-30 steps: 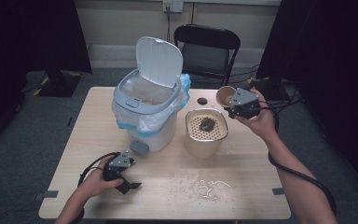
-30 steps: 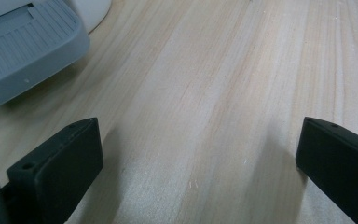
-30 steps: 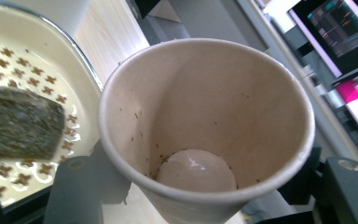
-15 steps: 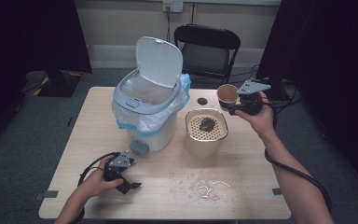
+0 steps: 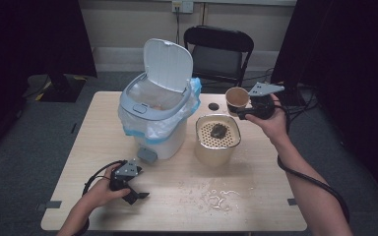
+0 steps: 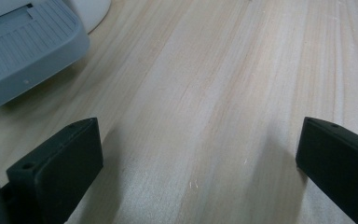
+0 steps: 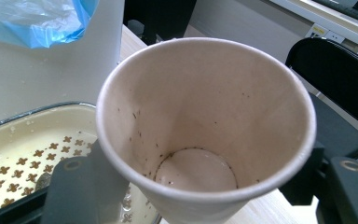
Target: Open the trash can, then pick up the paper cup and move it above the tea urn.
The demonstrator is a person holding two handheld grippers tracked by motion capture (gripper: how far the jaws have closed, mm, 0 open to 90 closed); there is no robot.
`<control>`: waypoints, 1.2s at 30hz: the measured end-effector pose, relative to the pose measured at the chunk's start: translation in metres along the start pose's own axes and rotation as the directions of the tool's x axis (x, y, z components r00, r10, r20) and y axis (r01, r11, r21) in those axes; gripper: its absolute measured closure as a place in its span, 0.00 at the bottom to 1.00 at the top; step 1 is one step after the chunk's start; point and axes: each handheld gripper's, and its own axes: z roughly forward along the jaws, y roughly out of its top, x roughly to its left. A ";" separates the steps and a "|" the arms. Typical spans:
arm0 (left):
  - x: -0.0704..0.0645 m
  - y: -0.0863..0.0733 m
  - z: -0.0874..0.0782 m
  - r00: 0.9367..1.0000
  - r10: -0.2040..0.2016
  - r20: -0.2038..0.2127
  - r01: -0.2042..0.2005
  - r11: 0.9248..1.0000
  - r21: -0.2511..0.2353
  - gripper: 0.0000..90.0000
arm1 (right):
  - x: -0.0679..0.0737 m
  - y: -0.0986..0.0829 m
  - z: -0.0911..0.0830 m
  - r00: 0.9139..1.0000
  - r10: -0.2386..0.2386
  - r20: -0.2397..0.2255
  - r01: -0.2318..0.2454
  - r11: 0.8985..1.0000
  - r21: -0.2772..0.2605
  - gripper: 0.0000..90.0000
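The right tongs (image 5: 246, 112) pinch a paper cup (image 5: 237, 100) low on its wall, held in the air just behind the strainer bowl (image 5: 218, 136). By the look of it the cup is light, thin and easily crushed, so a gentle grip near the stiffer base suits it. Left of the bowl the open bin (image 5: 155, 118) crowds the path; room lies to the right. The left tongs (image 5: 137, 192) rest spread on the table (image 5: 256, 196).

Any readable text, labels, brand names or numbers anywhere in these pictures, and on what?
None can be read.
The paper cup in the right claw is plain inside, with dark specks only.
The bin, its lid and the pedal carry no legible marking.
The strainer has a pattern of holes, not writing.
The wall socket is too small to tell.
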 end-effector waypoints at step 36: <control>0.001 0.000 0.000 1.000 0.004 0.006 -0.004 1.000 -0.009 0.00 | 0.019 0.053 0.001 0.989 0.012 -0.149 -0.010 1.000 0.013 0.35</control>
